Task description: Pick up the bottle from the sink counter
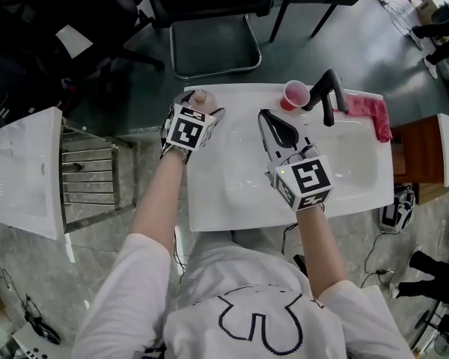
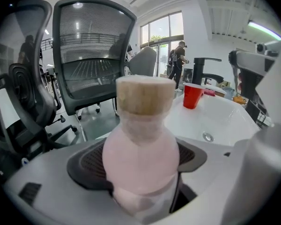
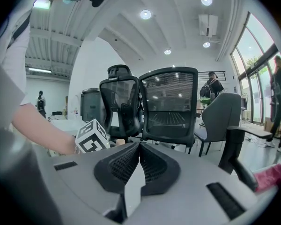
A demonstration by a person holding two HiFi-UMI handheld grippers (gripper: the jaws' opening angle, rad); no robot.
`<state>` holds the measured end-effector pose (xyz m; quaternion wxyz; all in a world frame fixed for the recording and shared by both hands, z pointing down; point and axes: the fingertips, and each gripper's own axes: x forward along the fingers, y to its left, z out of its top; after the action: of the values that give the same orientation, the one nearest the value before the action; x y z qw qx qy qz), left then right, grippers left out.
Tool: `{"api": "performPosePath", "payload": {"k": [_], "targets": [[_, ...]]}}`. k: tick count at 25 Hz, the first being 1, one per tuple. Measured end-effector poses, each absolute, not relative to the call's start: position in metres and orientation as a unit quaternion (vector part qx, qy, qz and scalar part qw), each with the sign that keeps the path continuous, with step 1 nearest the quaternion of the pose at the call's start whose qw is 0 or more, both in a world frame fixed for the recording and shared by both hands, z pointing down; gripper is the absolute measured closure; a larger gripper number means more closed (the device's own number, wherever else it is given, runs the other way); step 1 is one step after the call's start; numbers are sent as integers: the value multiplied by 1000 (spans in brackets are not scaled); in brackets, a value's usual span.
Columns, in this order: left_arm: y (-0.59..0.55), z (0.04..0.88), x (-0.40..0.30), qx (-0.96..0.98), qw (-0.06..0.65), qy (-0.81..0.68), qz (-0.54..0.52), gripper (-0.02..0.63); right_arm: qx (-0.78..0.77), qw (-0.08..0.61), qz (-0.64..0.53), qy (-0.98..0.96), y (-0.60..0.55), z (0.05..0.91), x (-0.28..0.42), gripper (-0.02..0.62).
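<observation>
A pale pink bottle (image 2: 140, 158) with a tan cap (image 2: 145, 95) stands upright between the jaws of my left gripper (image 2: 141, 168), which is shut on its body. From the head view, the bottle's cap (image 1: 200, 96) shows at the far left corner of the white sink counter (image 1: 209, 215), just beyond the left gripper (image 1: 197, 109). Whether the bottle's base touches the counter is hidden. My right gripper (image 1: 264, 115) hovers over the basin with its jaws shut on nothing; its tips (image 3: 139, 146) meet.
A red cup (image 1: 295, 94) stands at the counter's back edge beside a black faucet (image 1: 325, 96). A pink cloth (image 1: 376, 114) lies at the back right. Office chairs (image 1: 213, 21) stand beyond the counter, and a metal rack (image 1: 90, 178) is to the left.
</observation>
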<state>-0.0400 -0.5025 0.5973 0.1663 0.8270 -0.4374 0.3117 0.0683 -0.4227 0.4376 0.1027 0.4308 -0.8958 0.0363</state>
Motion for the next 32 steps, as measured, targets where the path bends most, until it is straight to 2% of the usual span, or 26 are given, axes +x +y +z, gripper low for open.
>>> {"api": "performPosePath", "payload": {"k": [17,32], "targets": [[-483,506,-44,847,129,-447,257,204,445,94,0,-891,-413,379,72,566],[-450,406,-38,862,67,-456,212,204,491,45,-19,-870,-401,313,88,566]]}}
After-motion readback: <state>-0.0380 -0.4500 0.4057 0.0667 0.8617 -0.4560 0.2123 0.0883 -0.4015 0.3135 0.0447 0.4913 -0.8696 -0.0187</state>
